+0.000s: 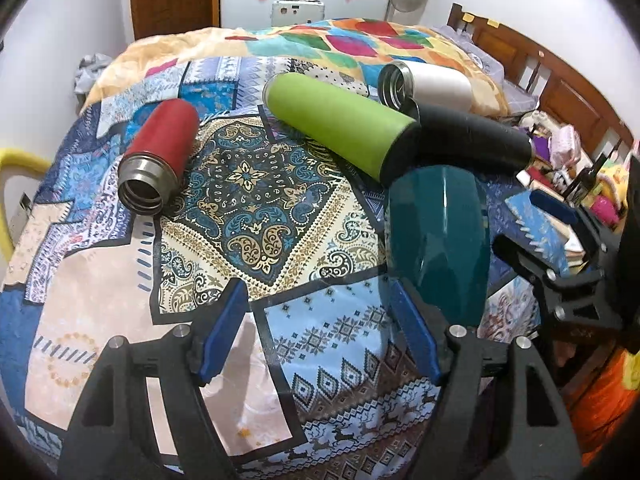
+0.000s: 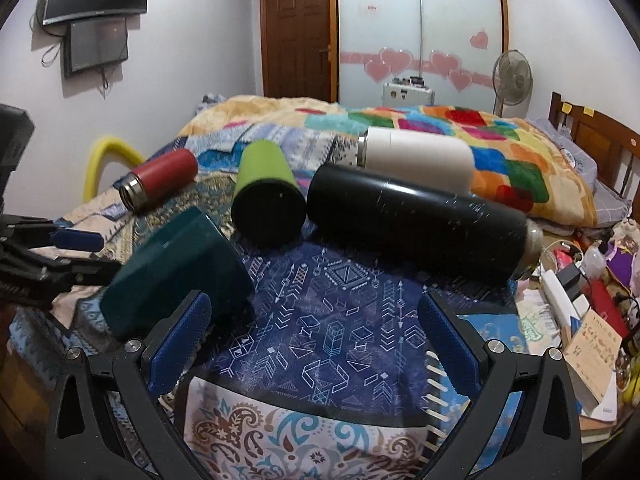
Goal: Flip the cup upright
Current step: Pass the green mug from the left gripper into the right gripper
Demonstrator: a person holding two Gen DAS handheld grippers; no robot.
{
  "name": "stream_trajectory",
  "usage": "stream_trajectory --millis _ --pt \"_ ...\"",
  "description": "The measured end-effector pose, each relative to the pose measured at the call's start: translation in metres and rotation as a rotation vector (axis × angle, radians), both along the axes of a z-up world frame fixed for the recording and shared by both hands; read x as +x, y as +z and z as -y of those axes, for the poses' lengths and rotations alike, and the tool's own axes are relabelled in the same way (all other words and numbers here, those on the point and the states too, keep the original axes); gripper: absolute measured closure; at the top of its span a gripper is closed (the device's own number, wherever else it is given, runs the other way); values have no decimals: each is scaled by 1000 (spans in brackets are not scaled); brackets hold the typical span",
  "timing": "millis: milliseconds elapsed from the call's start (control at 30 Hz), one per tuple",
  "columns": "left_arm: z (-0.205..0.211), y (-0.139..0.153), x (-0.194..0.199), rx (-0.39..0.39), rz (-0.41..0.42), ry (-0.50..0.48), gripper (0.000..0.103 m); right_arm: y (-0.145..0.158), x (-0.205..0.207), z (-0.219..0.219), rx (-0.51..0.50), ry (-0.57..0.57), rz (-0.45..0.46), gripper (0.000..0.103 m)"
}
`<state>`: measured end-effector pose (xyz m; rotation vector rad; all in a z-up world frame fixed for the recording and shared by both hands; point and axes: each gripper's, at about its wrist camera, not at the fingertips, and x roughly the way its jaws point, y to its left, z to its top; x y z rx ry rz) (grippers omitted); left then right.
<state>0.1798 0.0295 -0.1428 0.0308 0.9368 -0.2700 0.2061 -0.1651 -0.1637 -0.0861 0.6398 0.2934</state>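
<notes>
A dark teal cup (image 1: 438, 236) stands mouth-down on the patterned bedspread, just right of my left gripper (image 1: 320, 316); it also shows in the right wrist view (image 2: 176, 276), left of my right gripper (image 2: 316, 320). Both grippers are open and empty, and the right gripper's left blue pad (image 2: 180, 340) is close to the cup's lower edge. Several flasks lie on their sides behind: red (image 1: 160, 156), green (image 1: 340, 136), black (image 1: 476, 136) and white (image 1: 424, 84). The right gripper shows at the right edge of the left wrist view (image 1: 560, 280).
The bedspread (image 1: 256, 200) covers a bed with a colourful blanket (image 1: 352, 40) at the back. A wooden headboard (image 1: 560, 84) and cluttered items (image 2: 580, 288) lie to the right. A yellow chair (image 2: 100, 160) stands at the left.
</notes>
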Motion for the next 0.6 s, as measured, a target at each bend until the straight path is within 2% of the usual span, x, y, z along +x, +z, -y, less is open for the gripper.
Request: stream_trajectory --millis 67,367,600 --pt "2 -1 -5 20 14 -4 29 0 2 -1 -13 -2 1 0" --pt "20 -4 -16 -28 24 -55 29 8 17 -3 -71 19 7 0" --pt "5 13 -27 -23 119 11 29 32 11 -12 5 133 -19 0"
